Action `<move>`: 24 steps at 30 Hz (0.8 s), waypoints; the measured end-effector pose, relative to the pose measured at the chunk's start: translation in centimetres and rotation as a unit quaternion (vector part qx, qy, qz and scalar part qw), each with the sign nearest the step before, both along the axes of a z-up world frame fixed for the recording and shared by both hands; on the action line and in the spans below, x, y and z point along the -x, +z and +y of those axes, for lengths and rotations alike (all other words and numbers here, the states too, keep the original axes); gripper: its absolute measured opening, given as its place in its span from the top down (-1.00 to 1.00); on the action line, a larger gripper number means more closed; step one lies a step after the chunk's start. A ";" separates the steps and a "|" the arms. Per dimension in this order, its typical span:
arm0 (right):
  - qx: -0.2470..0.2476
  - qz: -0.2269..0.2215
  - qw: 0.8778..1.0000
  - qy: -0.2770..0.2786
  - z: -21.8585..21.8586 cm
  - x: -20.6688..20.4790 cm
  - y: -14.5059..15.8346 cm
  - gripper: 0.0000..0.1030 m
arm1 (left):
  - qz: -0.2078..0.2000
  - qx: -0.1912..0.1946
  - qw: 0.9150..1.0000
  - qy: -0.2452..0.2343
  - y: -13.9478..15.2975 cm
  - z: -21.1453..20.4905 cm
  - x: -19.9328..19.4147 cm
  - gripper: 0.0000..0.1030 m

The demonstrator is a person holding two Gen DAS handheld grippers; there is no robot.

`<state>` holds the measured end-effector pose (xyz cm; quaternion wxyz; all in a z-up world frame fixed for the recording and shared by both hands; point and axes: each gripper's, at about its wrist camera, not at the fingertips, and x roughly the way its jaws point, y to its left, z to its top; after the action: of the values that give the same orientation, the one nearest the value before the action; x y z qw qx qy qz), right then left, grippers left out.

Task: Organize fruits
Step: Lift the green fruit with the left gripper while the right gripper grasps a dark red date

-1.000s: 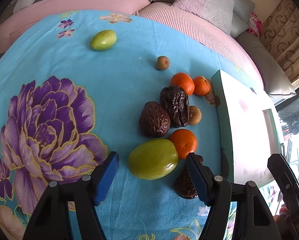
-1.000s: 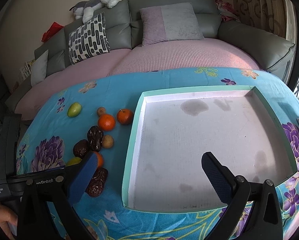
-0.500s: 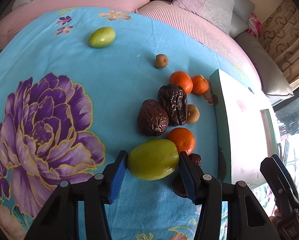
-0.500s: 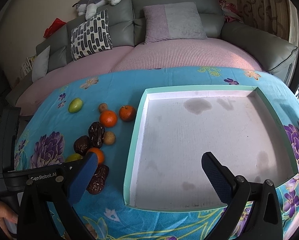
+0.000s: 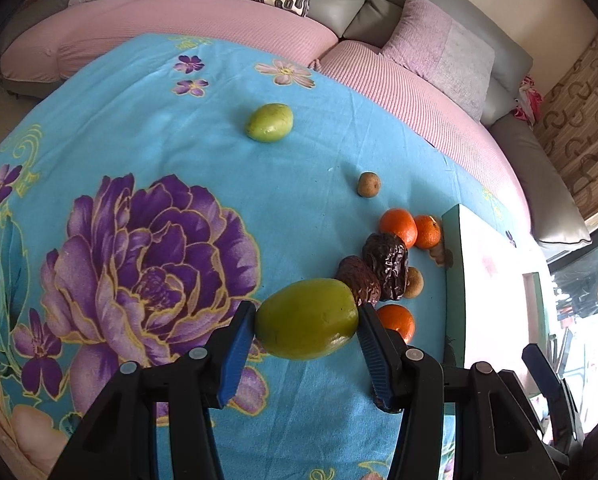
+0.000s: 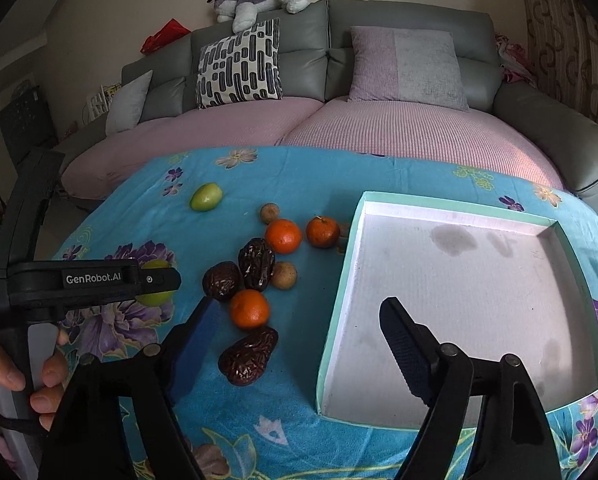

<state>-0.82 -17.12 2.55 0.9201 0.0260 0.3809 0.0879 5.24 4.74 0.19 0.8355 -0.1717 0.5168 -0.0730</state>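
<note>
My left gripper is shut on a large green fruit, held a little above the blue flowered cloth. In the right wrist view this fruit peeks out behind the left gripper's black body, which a hand grips. My right gripper is open with nothing in it, over the cloth beside the tray's left wall. The white tray with a teal rim holds no fruit. On the cloth lie a second green fruit, three oranges, three dark wrinkled dates and two small brown fruits.
The fruit cluster sits just left of the tray. One date lies close below my right gripper's left finger. A pink and grey sofa with cushions runs along the table's far side. The purple flower print has no objects on it.
My left gripper shut on the large green fruit and raised it off the cloth. The right gripper stayed open and drew back, so more of the sofa shows.
</note>
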 end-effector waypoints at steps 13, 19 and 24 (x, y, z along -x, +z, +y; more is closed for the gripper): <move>-0.006 0.089 0.995 0.042 2.8 -1.2 -3.8 -0.10 | 0.009 0.003 1.000 0.026 -0.6 1.1 -0.3 -0.06; 0.002 0.114 0.992 0.048 3.6 -1.7 -5.3 -0.04 | 0.013 0.004 1.000 0.025 -0.7 1.0 -0.3 -0.06; 0.025 0.116 0.992 0.051 4.7 -2.1 -6.0 -0.01 | 0.016 0.003 0.999 0.028 -0.9 1.1 -0.3 -0.06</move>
<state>1.32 -12.45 -3.41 0.8643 -0.0065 0.4881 0.1214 5.56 5.80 -0.72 0.8281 -0.1899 0.5252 -0.0488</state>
